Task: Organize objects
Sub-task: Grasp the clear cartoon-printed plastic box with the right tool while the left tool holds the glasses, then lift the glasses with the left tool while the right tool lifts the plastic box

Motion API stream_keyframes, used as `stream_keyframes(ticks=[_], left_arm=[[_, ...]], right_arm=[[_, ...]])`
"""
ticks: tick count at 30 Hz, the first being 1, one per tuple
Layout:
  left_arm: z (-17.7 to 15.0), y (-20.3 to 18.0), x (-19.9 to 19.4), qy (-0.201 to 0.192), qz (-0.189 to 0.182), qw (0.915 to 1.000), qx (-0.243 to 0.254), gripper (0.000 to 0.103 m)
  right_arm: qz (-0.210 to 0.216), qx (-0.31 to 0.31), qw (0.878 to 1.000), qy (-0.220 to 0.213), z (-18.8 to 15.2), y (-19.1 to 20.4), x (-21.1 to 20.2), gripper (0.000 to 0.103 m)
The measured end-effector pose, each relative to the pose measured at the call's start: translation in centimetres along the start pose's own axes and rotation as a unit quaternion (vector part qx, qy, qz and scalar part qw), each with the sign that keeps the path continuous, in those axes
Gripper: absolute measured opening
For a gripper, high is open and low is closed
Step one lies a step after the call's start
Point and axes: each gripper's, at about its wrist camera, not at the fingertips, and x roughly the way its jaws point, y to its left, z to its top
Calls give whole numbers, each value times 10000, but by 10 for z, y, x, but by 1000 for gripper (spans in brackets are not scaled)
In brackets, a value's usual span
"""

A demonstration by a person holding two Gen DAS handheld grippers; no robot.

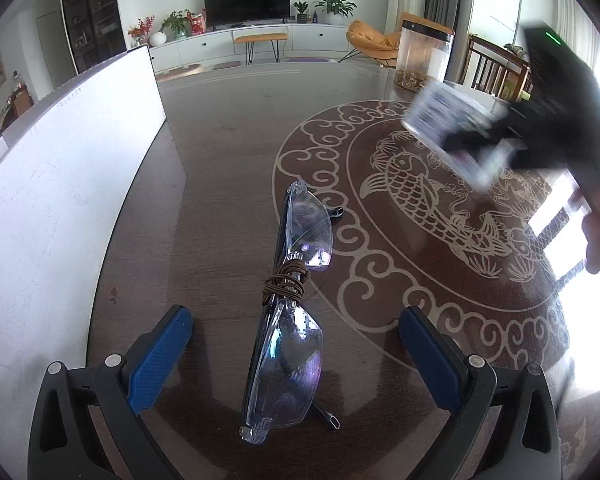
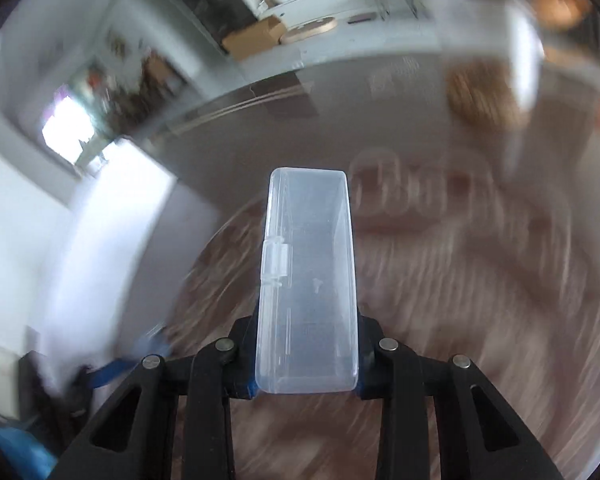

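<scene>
Translucent plastic case (image 2: 308,280) clamped in right claw (image 2: 306,384)

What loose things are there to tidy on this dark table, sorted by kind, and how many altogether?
Clear-lensed glasses bound with brown cord, lying on the table: 1
Clear plastic case, held in the right gripper: 1
Tall clear plastic canister with black lid, standing at the far edge: 1
Total: 3
</scene>
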Motion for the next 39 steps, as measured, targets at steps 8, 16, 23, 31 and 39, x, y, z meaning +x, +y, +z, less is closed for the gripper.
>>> stream_keyframes(ticks=[8, 16, 23, 31, 39], left_arm=[[0, 0, 0, -3, 7, 10000, -1, 103], [0, 0, 0, -6, 6, 10000, -3, 103], [-1, 0, 0, -7, 7, 10000, -3, 103], [-1, -1, 1, -7, 9, 10000, -5, 103], [-1, -1, 1, -11, 10, 10000, -6, 103]], right_arm=[[396, 1656, 9809, -943, -174, -40, -90, 37], [-1317, 1673, 9597, -1837, -239, -6, -142, 82], [-3386, 990, 9310, -934, -220, 45, -101, 96], [-3508, 960, 9235, -1221, -225, 49, -78, 103], [-3508, 963, 9232, -1238, -220, 46, -78, 103]])
